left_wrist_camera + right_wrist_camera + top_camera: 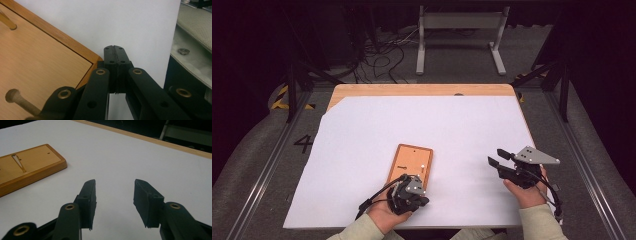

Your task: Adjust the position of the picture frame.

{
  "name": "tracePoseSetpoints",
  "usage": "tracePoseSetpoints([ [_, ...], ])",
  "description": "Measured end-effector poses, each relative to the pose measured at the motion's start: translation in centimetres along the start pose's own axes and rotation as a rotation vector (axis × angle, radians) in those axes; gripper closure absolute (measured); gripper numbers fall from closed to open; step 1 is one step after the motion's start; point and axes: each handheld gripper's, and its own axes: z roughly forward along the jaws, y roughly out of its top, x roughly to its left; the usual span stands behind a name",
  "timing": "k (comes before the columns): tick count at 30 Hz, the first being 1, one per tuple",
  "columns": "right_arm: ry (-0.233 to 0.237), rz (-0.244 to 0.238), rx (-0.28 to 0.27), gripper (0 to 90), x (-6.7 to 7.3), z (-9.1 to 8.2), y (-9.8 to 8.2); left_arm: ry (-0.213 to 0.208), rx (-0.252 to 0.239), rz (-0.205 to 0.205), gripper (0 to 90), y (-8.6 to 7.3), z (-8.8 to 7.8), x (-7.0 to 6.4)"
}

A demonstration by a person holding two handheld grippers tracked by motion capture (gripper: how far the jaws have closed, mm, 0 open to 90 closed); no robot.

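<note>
A flat wooden board [408, 161] with small pegs lies on the white sheet [432, 120], near the front edge at the middle. My left gripper [418, 196] rests at the board's near end. In the left gripper view the jaws are shut, tips [115, 49] together with nothing between them, over the sheet just beside the board's corner [40, 62]. A wooden peg [15, 98] stands in the board close by. My right gripper [498, 157] is held above the sheet to the right of the board. Its jaws [113, 187] stand open and empty, with the board [30, 166] off to their left.
The sheet covers most of a wooden table, whose bare edge [422, 90] shows at the back. The sheet's right edge and a grey mesh mat [195, 27] lie beyond the left gripper. A metal stand [459, 30] and cables [382, 60] are on the floor behind.
</note>
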Motion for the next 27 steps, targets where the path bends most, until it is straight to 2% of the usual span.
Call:
tracePoseSetpoints([
  [2, 0.004, -0.004, 0.0, 53.6, 0.1, 0.2, 0.1, 0.014, 0.0, -0.01, 90.0, -0.1, -0.1, 0.0],
  [4, 0.004, -0.006, 0.001, 53.5, 0.1, 0.2, 0.1, 0.021, -0.024, -0.051, 90.0, -0.3, -0.2, 0.1],
  [6, 0.007, -0.005, 0.002, 53.4, 0.2, 0.3, 0.1, 0.035, -0.038, -0.068, 90.0, -0.2, -0.1, 0.0],
  [9, 0.007, -0.006, 0.005, 53.2, 0.2, 0.4, 0.1, 0.065, -0.027, -0.091, 90.0, -0.3, -0.2, -0.1],
  [12, 0.005, -0.005, 0.006, 53.1, 0.2, 0.3, 0.0, 0.101, -0.018, -0.137, 90.0, -0.8, -0.6, 0.3],
  [16, 0.004, -0.004, 0.009, 53.0, 0.2, 0.3, -0.1, 0.145, -0.036, -0.219, 90.0, -1.9, -1.6, 1.8],
  [22, 0.009, -0.003, 0.015, 53.0, 0.2, 0.4, -0.1, 0.204, -0.065, -0.308, 90.0, -3.8, -3.2, 4.2],
  [24, 0.012, -0.004, 0.018, 53.0, 0.2, 0.5, -0.1, 0.205, -0.074, -0.328, 90.0, -4.1, -3.5, 4.6],
  [27, 0.015, -0.006, 0.021, 53.0, 0.4, 0.7, -0.1, 0.201, -0.107, -0.301, 90.0, -4.3, -4.3, 4.5],
])
